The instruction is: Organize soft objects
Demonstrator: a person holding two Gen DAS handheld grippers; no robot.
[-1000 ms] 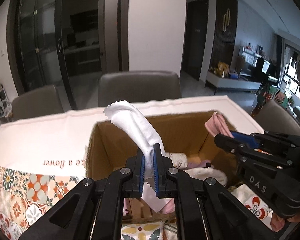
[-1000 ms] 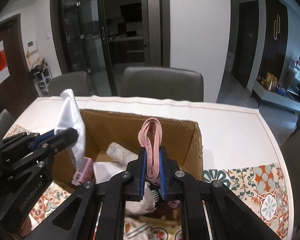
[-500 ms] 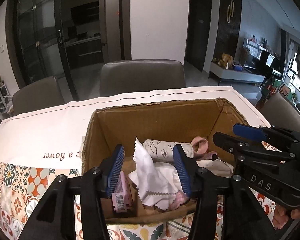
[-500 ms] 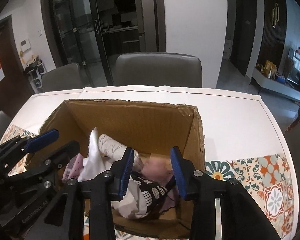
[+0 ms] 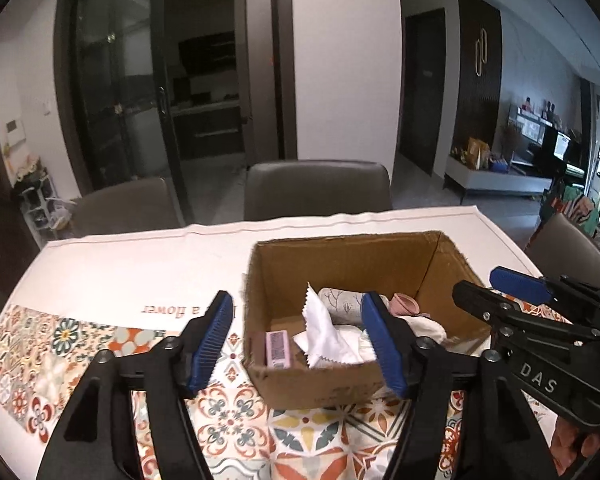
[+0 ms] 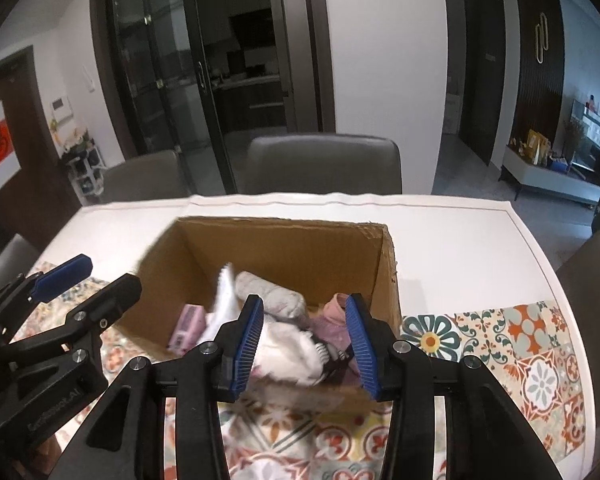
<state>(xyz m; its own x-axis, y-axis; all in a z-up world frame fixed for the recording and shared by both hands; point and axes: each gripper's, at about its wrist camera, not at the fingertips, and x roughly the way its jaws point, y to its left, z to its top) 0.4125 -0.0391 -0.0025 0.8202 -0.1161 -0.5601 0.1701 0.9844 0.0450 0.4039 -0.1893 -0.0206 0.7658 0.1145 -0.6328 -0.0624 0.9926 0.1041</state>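
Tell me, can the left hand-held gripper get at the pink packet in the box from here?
Probably yes. The left hand-held gripper is open, the box has no lid, and the pink packet lies uncovered in the near left corner beside the white cloth.

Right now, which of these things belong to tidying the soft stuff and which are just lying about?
Part of the job:
cardboard box
white cloth
rolled sock
pink band
left gripper, open
right gripper, open

Just there:
patterned tablecloth
chairs
pink packet, its softness unclear
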